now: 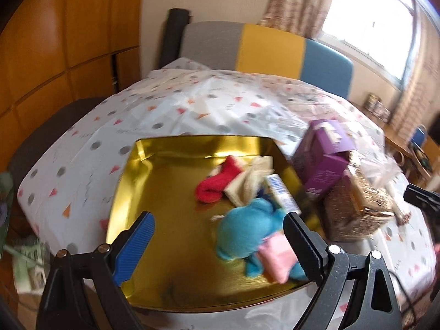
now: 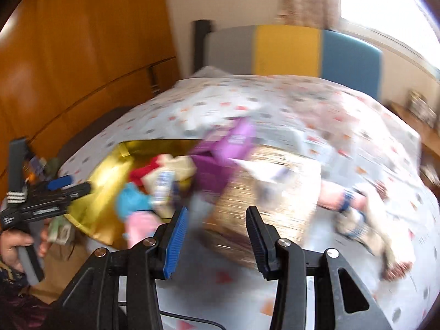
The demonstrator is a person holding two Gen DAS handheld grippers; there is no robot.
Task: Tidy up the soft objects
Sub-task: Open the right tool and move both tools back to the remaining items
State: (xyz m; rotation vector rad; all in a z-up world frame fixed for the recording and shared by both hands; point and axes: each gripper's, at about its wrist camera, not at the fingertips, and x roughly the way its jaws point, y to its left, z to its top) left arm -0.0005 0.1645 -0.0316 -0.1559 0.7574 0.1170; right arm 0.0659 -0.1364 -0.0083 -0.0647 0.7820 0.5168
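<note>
The left tongs (image 1: 220, 236) hang above the near edge of a gold tray (image 1: 154, 206) that lies on the bed (image 1: 192, 104), on a white sheet dotted with grey spots and coloured triangles. Their jaws stand wide apart with nothing between them. Just ahead of them and towards their right finger, a blue plush toy (image 1: 247, 228) lies in the tray with a small pink cushion (image 1: 275, 258) against its near side. Further ahead in the tray are a red sock (image 1: 217, 184), a cream cloth piece (image 1: 253, 178) and a white packet with blue print (image 1: 280, 192), all bunched together.

Beyond the tray's right side stands a purple box (image 1: 321, 159), and close beside that a woven basket (image 1: 354, 209).

The right tongs (image 2: 216, 236) hover over the sheet with their jaws apart and empty; that view is badly blurred. The basket (image 2: 275, 189) sits straight ahead of them, the purple box (image 2: 220, 159) behind it, the tray (image 2: 101, 187) off to their left. A doll (image 2: 365, 220) lies on the sheet to their right.
</note>
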